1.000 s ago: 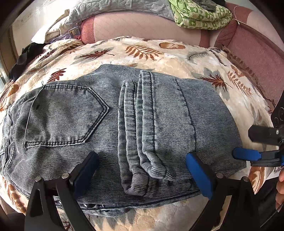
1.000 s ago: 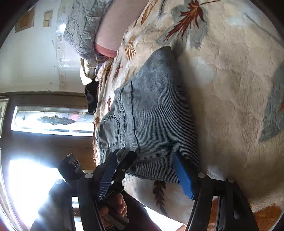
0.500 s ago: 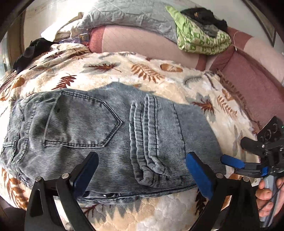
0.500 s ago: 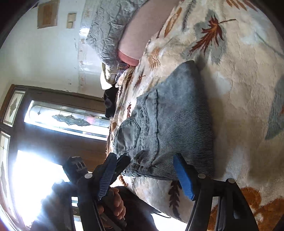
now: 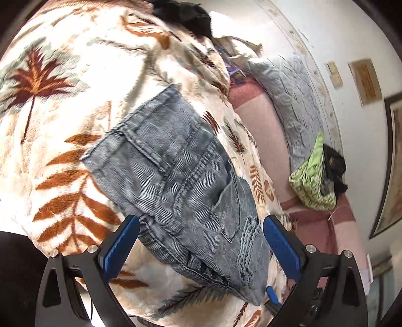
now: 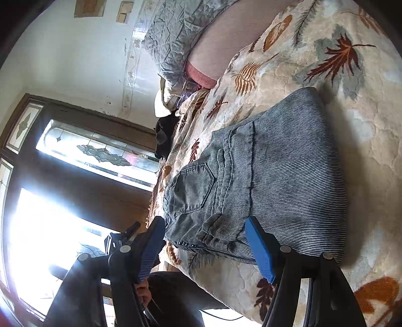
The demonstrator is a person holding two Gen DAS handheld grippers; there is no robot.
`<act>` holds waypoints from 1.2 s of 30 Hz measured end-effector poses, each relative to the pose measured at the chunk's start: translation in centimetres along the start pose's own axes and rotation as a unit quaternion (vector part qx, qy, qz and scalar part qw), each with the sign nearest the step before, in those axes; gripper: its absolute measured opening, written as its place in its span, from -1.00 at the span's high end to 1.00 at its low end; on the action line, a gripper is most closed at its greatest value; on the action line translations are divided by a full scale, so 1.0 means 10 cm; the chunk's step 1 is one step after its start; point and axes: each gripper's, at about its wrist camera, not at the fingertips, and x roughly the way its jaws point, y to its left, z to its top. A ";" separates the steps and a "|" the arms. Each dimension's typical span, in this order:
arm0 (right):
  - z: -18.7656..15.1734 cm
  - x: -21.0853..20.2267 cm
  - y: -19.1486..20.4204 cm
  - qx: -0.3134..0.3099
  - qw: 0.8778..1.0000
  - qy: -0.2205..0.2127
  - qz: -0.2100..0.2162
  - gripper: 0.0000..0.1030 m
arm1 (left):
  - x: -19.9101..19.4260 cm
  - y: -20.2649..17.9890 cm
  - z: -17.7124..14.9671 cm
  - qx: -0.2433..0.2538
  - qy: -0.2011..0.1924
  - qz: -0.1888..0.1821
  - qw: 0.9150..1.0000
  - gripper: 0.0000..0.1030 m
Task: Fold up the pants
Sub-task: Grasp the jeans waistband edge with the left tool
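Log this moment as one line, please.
stage: jeans lie folded on leaf blanket | left gripper: open, holding nothing | right gripper: open, holding nothing

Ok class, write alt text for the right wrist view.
Folded grey-blue jeans lie on a leaf-print blanket, back pocket up. The open right gripper hovers at their near edge, touching nothing; a bright window glares on the left.

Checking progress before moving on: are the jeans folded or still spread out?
Folded: the jeans lie as a compact stacked rectangle on the leaf-print blanket.

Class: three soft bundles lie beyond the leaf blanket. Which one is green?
The green patterned bundle on the pink sofa back, unlike the grey quilted pillow and black clothes.
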 end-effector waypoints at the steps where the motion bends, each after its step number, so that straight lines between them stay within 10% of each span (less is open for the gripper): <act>1: -0.02 0.04 0.03 -0.008 1.000 0.007 -0.005 -0.35 | 0.00 0.07 0.04 -0.015 0.000 -0.005 1.000 -0.91; 18: -0.09 0.27 0.09 -0.029 0.998 0.038 -0.048 -0.35 | 0.09 0.34 0.34 -0.067 -0.025 -0.020 0.997 -0.90; 25: 0.03 0.62 0.37 -0.046 0.994 0.075 -0.060 -0.35 | 0.18 0.39 0.37 -0.045 -0.020 0.033 0.998 0.35; 36: 0.33 1.55 0.37 0.068 0.987 0.137 -0.046 -0.35 | 0.15 0.39 0.38 -0.017 -0.022 0.049 0.998 0.68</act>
